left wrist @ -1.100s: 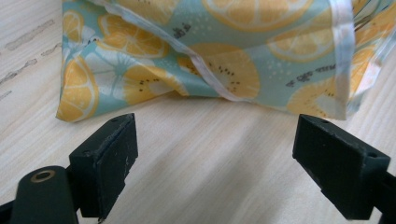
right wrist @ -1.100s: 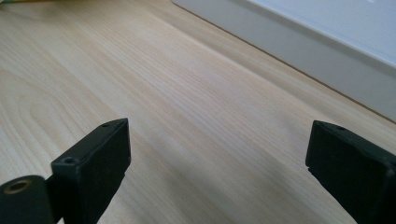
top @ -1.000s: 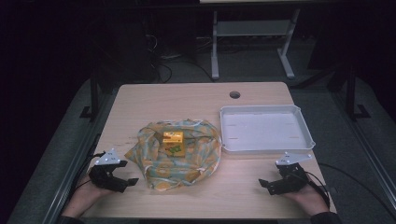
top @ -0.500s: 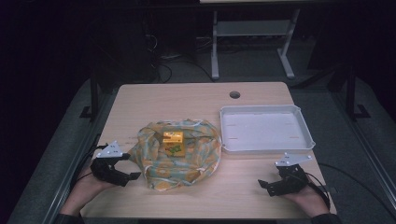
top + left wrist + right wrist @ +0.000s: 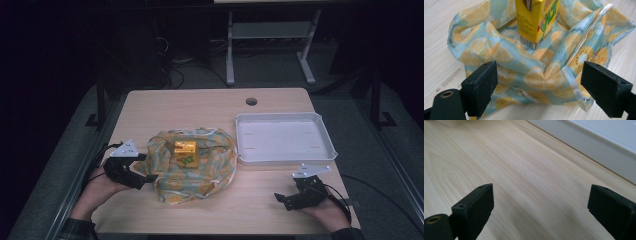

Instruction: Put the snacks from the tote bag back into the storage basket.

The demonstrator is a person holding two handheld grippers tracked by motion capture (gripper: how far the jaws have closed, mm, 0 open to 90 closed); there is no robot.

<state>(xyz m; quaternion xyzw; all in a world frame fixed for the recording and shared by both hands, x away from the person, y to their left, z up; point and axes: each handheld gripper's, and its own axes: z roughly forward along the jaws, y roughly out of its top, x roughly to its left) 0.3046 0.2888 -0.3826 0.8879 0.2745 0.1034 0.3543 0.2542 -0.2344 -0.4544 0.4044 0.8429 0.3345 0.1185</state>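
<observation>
Left hand-held gripper (image 5: pixel 539 82) released at cloth (image 5: pixel 192 165) edge, juice box (image 5: pixel 185 152) on it; right hand-held gripper (image 5: pixel 541 207) released over table (image 5: pixel 200 107).

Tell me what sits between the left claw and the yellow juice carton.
Only cloth. The left claw, jaws open, faces the carton, which stands on the lemon-print cloth. A raised fold of that cloth lies between them; nothing else blocks the way.

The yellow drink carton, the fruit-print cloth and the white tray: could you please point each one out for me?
yellow drink carton (image 5: pixel 536 22), left gripper view, its printed front face.
fruit-print cloth (image 5: pixel 210 172), high view, bare fabric right of the carton.
white tray (image 5: pixel 282 140), high view, its bare floor.
</observation>
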